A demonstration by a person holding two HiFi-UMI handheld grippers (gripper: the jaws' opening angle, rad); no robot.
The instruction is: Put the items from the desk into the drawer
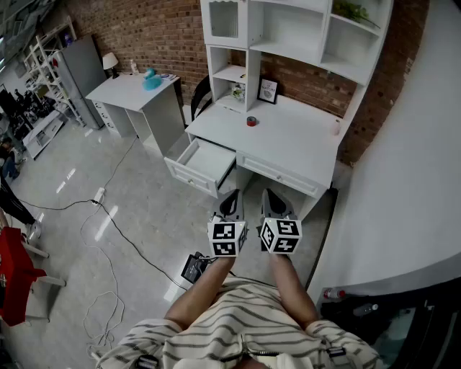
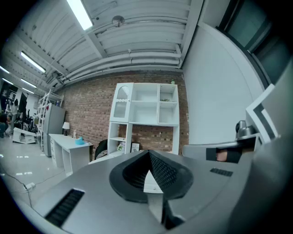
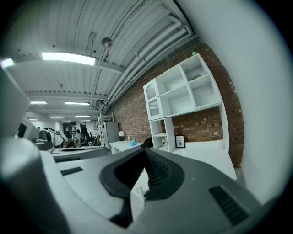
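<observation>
The small red item [image 1: 251, 121] on the desk [image 1: 302, 140] is too small to name. So are the things [image 1: 238, 91] in the lowest nook of the hutch [image 1: 288, 32]. The head view's top edge cuts off the hutch's top.

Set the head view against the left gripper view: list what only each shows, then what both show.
Head view only: the inside of the open drawer, a small red item on the desk, and the person's striped shirt. Left gripper view only: the ceiling lights, and how the left claw stands: jaws together, nothing between. Both: the desk's shelf unit, the brick wall, and the side desk with a teal object.
</observation>
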